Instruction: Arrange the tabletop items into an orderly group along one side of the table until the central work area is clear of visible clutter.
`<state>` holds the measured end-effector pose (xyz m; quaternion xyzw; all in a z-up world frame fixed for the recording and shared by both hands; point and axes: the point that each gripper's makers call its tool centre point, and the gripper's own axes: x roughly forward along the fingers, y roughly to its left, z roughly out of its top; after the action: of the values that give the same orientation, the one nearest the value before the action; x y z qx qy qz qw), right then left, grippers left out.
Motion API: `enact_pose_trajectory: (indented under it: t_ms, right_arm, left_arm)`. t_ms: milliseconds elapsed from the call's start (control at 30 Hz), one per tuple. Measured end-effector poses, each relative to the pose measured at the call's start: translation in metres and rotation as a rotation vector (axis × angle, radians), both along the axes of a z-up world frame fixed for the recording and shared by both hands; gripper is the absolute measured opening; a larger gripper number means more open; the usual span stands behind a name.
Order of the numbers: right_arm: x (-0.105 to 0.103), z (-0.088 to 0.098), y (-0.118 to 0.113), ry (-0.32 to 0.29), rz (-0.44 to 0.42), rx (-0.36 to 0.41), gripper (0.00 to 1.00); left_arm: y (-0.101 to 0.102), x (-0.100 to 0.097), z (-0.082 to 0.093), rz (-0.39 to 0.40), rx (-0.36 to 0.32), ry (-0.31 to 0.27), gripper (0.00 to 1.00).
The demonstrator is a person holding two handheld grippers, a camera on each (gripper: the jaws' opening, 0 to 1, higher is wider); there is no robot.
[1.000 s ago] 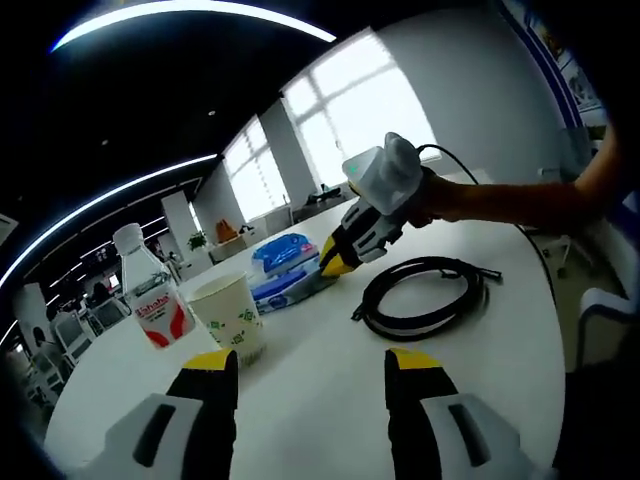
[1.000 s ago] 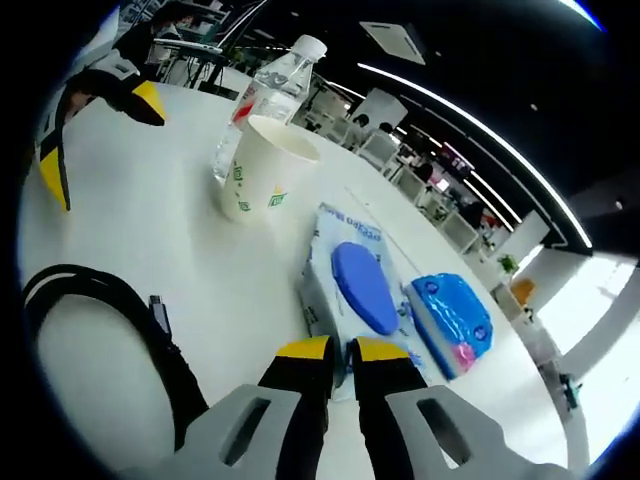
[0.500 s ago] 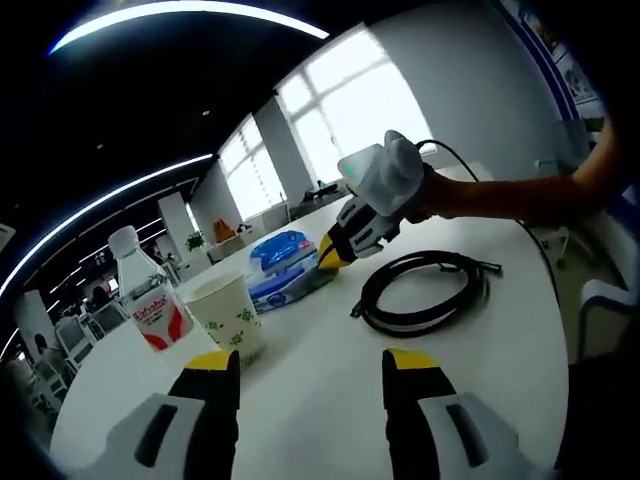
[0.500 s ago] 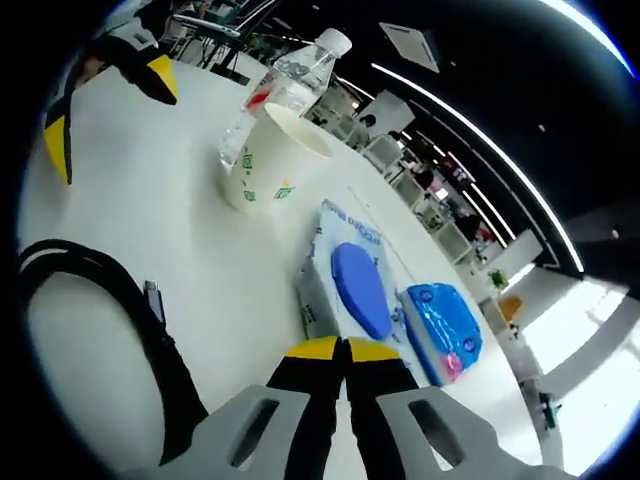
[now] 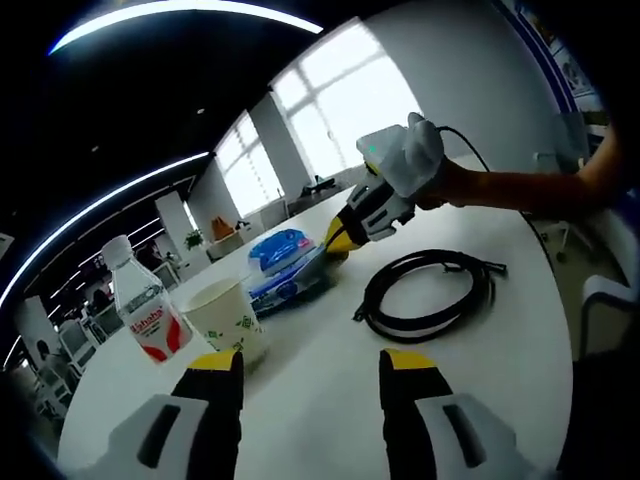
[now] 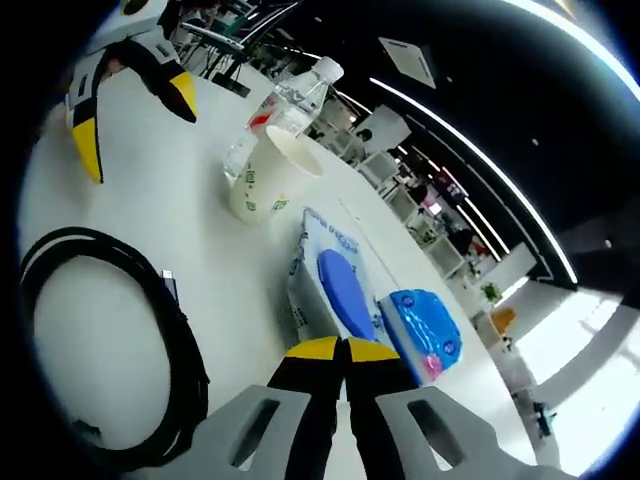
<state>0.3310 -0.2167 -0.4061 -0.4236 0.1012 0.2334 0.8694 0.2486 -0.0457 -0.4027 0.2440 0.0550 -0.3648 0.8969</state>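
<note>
Two packs of wipes point(image 6: 335, 292) lie lengthwise ahead of your closed right gripper point(image 6: 342, 352) on the white office table point(image 5: 320, 370), left gripper point(image 5: 312, 362) gaping.

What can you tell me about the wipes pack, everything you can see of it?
The wipes pack is a flat, soft-looking packet, white with blue print and a blue oval lid on top, which looks shut. It lies flat on the white table, beside a smaller blue packet that seems to touch its far edge. The right gripper, jaws together, is at its near end; whether it pinches the pack, I cannot tell. The paper cup stands apart from it.
</note>
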Motion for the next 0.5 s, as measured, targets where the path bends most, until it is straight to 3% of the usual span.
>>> enact_pose_trajectory:
  t_ms: [200,500]
  right_arm:
    - [-0.010,0.003,-0.008,0.011,0.006,0.049,0.00]
    - [-0.018,0.005,-0.015,0.014,0.010,0.048,0.00]
  left_arm:
    - [-0.009,0.002,0.002,-0.004,-0.022,0.006,0.52]
    - [-0.020,0.005,-0.001,-0.019,-0.004,0.009,0.50]
